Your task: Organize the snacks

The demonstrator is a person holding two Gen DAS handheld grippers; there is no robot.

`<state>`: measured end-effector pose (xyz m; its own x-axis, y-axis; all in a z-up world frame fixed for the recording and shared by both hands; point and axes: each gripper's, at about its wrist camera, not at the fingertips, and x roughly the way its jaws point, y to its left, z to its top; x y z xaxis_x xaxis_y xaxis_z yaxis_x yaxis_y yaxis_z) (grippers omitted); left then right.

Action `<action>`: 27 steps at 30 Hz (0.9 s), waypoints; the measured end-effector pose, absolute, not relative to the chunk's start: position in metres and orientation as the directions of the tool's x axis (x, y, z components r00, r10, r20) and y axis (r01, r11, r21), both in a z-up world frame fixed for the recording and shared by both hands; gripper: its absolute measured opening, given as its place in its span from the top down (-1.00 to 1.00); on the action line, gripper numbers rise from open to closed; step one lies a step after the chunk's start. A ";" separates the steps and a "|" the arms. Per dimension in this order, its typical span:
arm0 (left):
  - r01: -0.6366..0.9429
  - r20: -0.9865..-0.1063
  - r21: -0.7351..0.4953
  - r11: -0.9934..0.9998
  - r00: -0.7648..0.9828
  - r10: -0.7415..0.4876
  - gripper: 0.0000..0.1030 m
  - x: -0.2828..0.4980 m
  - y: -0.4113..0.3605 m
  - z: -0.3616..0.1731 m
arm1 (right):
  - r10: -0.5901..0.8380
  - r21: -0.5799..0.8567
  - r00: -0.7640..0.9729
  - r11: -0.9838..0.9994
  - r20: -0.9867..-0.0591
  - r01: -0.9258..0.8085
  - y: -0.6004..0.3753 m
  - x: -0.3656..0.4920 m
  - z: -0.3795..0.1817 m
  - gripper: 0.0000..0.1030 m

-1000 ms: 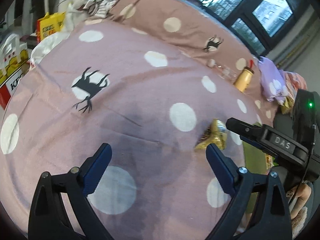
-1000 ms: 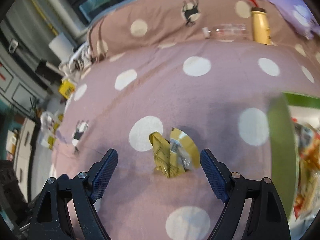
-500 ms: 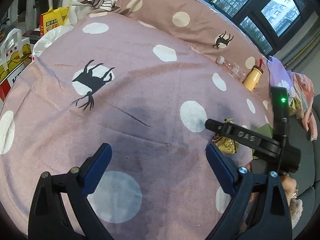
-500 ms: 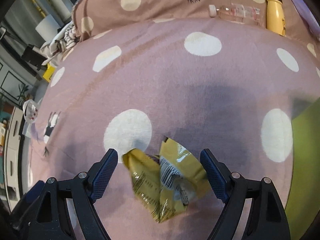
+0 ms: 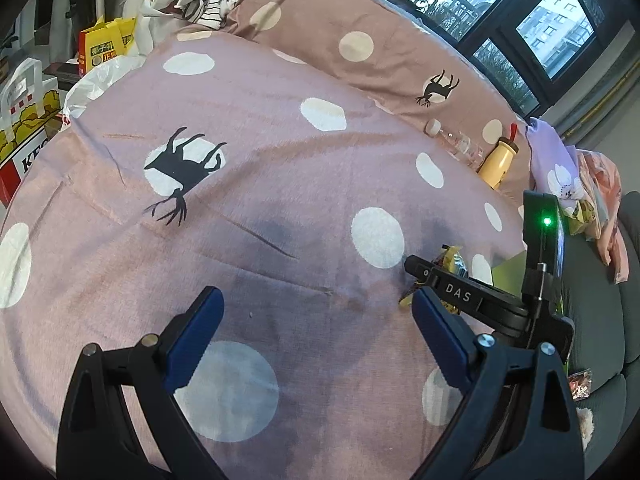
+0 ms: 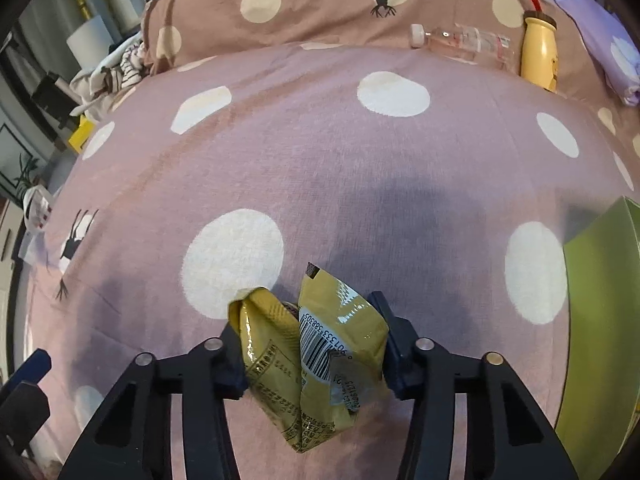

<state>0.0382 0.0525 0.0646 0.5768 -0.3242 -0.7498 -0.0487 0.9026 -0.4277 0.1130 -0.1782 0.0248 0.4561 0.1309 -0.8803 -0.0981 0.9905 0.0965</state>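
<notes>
A crumpled yellow snack packet with a barcode lies on the pink polka-dot bedspread. My right gripper points steeply down at it; its jaws are closing and both pads press the packet's sides. In the left wrist view the same packet peeks out behind the right gripper's black housing. My left gripper hovers open over the bedspread to the packet's left, with nothing between its blue fingers.
A green box stands on the bed right of the packet. A yellow bottle and a clear bottle lie against the far pillow. Bags and cartons crowd the floor beyond the bed's left edge.
My right gripper came down over the yellow packet and its jaws narrowed from wide apart to pressing on the packet's sides. The left gripper stayed open and held its place.
</notes>
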 end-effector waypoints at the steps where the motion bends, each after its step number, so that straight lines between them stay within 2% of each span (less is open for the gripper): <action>1: -0.048 -0.750 -0.427 0.903 0.577 -0.324 -0.85 0.038 0.052 0.065 | 0.130 0.095 0.456 0.991 -0.881 -0.099 -0.177 0.113 0.025 0.06; 5: -0.045 -0.745 -0.429 0.902 0.583 -0.325 -0.85 0.036 0.053 0.068 | 0.139 0.100 0.455 0.989 -0.879 -0.110 -0.175 0.105 0.027 0.16; 15: -0.055 -0.738 -0.425 0.903 0.599 -0.310 -0.85 0.028 0.057 0.073 | 0.275 0.221 0.474 0.961 -0.836 -0.168 -0.168 0.061 0.048 0.16; 22: -0.048 -0.727 -0.427 0.903 0.613 -0.310 -0.85 0.019 0.057 0.080 | 0.378 0.311 0.439 0.925 -0.815 -0.219 -0.162 0.022 0.043 0.15; 27: -0.029 -0.730 -0.415 0.909 0.607 -0.314 -0.85 0.011 0.048 0.082 | 0.375 0.315 0.404 0.926 -0.834 -0.208 -0.169 0.006 0.032 -0.11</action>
